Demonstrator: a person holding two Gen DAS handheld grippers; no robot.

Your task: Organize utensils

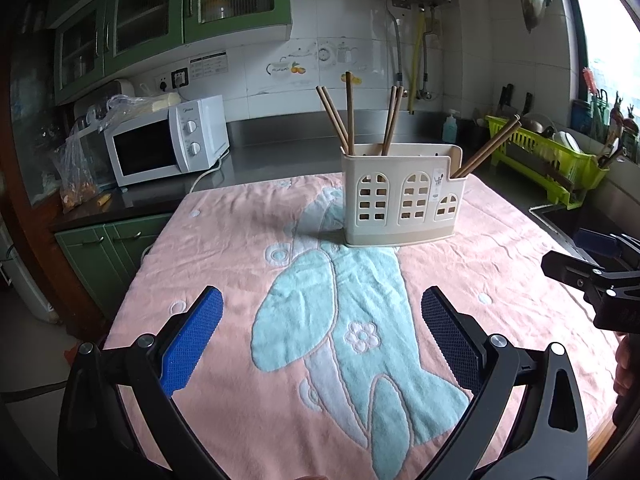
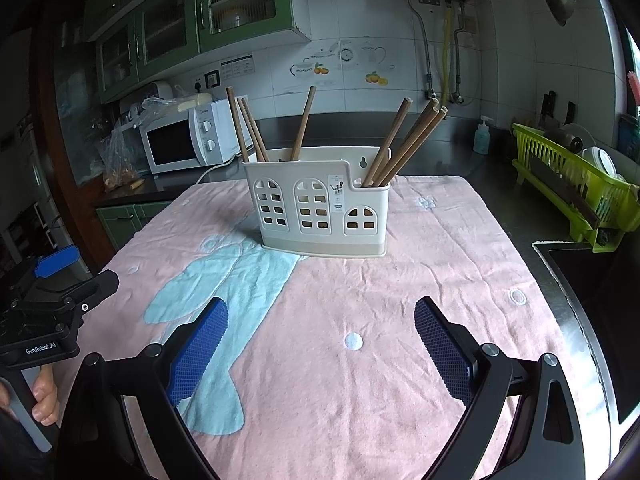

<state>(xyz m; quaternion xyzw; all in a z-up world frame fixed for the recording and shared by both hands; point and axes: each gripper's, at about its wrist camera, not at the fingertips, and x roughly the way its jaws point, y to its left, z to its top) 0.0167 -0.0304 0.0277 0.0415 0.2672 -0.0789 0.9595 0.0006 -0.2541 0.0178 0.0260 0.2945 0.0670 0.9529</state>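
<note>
A cream plastic utensil holder (image 1: 402, 210) (image 2: 320, 210) with window-shaped cutouts stands on a pink and teal towel (image 1: 328, 320) (image 2: 360, 300). Several brown wooden chopsticks (image 1: 348, 116) (image 2: 248, 128) lean in its taller left section, and a few more chopsticks (image 1: 490, 148) (image 2: 408, 140) lean out of the lower right section. My left gripper (image 1: 322, 312) hovers open over the towel, well short of the holder, nothing between its blue pads. My right gripper (image 2: 320, 320) is likewise open and empty, in front of the holder.
A white microwave (image 1: 168, 140) (image 2: 192, 136) sits on the dark counter at back left. A green dish rack (image 1: 548, 156) (image 2: 576, 188) stands at right beside a sink (image 2: 592, 280). A soap bottle (image 1: 450, 124) is behind. A hand (image 2: 40, 396) grips the left tool's handle.
</note>
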